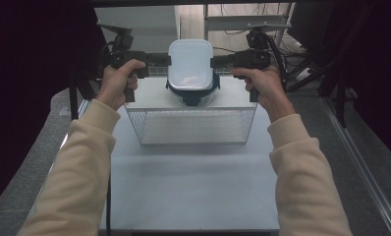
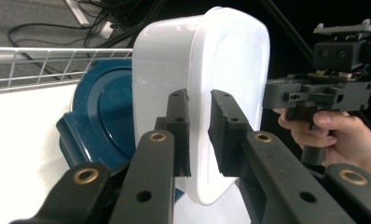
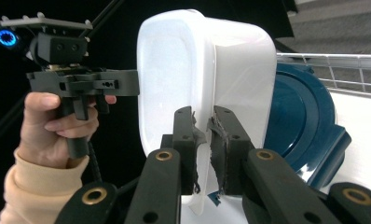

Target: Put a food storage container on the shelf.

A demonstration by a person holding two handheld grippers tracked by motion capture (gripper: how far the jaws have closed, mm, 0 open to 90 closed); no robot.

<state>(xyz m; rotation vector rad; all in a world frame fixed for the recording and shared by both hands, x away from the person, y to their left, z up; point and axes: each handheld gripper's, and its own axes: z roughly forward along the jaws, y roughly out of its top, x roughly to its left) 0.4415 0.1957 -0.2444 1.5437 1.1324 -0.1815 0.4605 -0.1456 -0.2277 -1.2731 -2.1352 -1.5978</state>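
White container (image 1: 190,61) held aloft between claws: left claw (image 1: 167,60) pinches its left rim, right claw (image 1: 213,61) its right rim; blue lid (image 1: 193,92) beneath, above wire basket (image 1: 191,127).

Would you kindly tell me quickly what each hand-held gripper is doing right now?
Left hand-held gripper: shut on the rim of the white container.
Right hand-held gripper: shut on the opposite rim of the white container.

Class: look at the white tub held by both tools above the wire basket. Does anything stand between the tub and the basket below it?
Yes. A blue lid sits directly under the white tub, above the wire basket.
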